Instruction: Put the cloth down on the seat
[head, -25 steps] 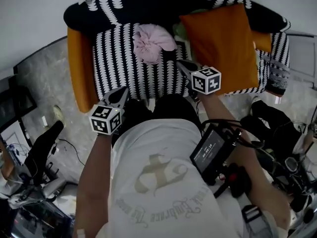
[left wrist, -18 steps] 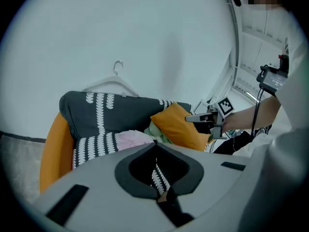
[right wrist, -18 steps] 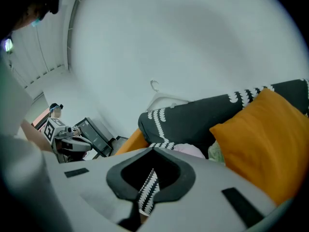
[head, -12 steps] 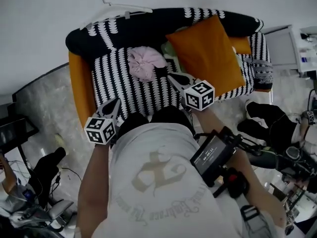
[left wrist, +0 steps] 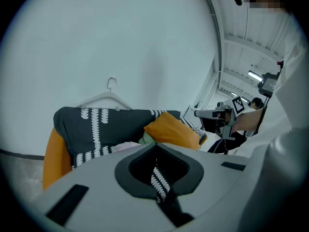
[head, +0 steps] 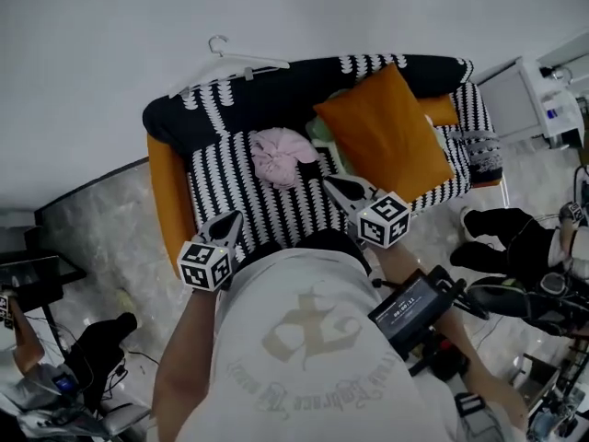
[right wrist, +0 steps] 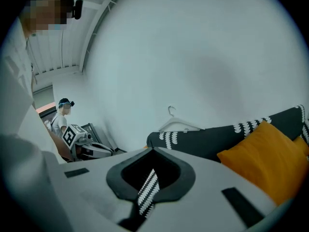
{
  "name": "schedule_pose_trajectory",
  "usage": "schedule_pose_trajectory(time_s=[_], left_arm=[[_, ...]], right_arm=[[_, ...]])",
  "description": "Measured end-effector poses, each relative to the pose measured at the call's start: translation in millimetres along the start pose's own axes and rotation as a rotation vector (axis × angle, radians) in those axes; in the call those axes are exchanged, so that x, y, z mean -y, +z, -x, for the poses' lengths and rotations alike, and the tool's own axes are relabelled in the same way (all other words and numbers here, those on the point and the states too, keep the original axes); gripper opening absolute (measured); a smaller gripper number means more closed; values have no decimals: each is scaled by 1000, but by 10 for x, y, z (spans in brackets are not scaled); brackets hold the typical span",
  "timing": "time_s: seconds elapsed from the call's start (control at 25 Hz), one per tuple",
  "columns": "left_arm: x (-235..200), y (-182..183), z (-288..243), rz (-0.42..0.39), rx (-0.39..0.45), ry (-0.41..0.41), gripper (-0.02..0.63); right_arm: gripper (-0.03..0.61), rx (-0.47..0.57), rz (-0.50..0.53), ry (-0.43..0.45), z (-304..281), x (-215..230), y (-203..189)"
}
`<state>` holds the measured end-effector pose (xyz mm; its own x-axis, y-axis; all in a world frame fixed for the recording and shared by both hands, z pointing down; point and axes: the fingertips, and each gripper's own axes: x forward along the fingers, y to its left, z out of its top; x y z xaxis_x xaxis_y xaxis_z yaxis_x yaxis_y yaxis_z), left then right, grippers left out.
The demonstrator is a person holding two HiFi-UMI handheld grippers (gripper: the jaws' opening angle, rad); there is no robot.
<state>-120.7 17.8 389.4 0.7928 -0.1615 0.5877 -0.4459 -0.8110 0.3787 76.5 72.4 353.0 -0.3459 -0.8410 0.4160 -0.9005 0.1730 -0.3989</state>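
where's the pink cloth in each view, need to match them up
head view: pink cloth lies on the striped seat, upper centre, left of the orange cushion.
left gripper view: only a pale sliver shows, low centre, below the sofa back.
right gripper view: not in it.
shared landmark: the white hanger on top of the sofa back.

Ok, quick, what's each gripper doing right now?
Left gripper: jaws closed, holding nothing.
Right gripper: jaws closed, holding nothing.
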Motion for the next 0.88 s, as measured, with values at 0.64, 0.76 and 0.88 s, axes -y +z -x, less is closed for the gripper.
schedule_pose_trajectory(time_s=[0.64, 0.76, 0.88], left_arm=[[217, -17, -132, -78, -36, -107, 12], [271, -64, -160, -80, -46, -120, 12], [299, -132, -147, -79, -59, -129, 12]], right_arm=[[16, 45, -37, -100, 302, -58, -188], [17, 43, -52, -117, 347, -26, -265], [17, 38, -64, -125, 360, -46, -321]])
